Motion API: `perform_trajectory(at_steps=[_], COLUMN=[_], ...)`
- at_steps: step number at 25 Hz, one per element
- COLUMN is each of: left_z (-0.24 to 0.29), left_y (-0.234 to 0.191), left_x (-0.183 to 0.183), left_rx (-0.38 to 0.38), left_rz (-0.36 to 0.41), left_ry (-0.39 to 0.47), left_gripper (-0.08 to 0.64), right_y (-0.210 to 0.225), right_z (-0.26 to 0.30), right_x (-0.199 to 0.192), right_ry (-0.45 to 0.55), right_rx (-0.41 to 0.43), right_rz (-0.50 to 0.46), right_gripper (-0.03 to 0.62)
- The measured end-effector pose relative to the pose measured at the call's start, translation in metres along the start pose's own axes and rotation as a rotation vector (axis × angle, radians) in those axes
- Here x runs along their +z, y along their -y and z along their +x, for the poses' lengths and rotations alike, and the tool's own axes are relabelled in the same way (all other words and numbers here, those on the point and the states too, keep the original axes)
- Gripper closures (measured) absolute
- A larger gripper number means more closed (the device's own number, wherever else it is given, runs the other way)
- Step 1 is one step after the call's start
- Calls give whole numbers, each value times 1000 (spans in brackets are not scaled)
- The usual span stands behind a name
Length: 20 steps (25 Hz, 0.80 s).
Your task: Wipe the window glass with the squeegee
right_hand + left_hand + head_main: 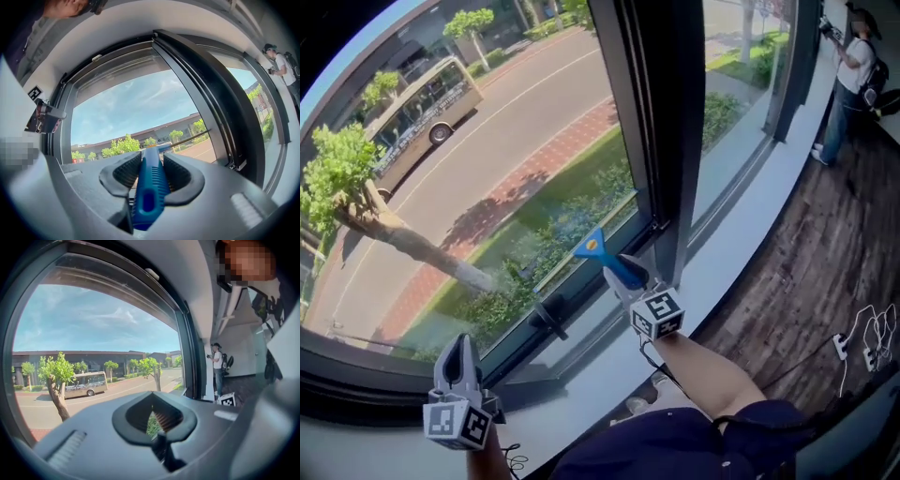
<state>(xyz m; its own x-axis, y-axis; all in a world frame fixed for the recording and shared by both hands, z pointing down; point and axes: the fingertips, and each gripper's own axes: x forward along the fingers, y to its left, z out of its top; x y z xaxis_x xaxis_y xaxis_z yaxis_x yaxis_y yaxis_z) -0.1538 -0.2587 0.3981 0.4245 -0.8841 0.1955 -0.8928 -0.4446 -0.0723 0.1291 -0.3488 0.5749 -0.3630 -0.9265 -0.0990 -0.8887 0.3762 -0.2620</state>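
Squeegee (149,187) — tight between right fingers (183,179)

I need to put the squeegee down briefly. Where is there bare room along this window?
The pale sill lies bare from the right gripper to the distant person, and between that gripper and the left gripper. Crowded: the floor corner with cables, and the window handle by the frame.

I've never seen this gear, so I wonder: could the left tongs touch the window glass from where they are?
Probably yes. The left tongs sit shut and empty just below the window glass, with only the dark lower frame near them; the squeegee is off in the right tongs.
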Motion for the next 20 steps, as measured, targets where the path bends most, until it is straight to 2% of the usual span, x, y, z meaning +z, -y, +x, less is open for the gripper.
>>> perform_trajectory(at_steps=[7,16,20], left_z=[-1,-11,-22], left_y=[2,-4,-8], left_x=[3,3,-11], left_rx=[-2,47,69], left_rz=[-14,-29,-26], left_ry=[-6,-13,-48], left_gripper=[557,557,557], right_y=[3,5,6], right_z=[-3,-4,-19], right_x=[-10,-26,-40], right_ry=[-58,-121,-163], right_rx=[-9,12,11], right_rz=[4,-4,-11], right_gripper=[443,443,443])
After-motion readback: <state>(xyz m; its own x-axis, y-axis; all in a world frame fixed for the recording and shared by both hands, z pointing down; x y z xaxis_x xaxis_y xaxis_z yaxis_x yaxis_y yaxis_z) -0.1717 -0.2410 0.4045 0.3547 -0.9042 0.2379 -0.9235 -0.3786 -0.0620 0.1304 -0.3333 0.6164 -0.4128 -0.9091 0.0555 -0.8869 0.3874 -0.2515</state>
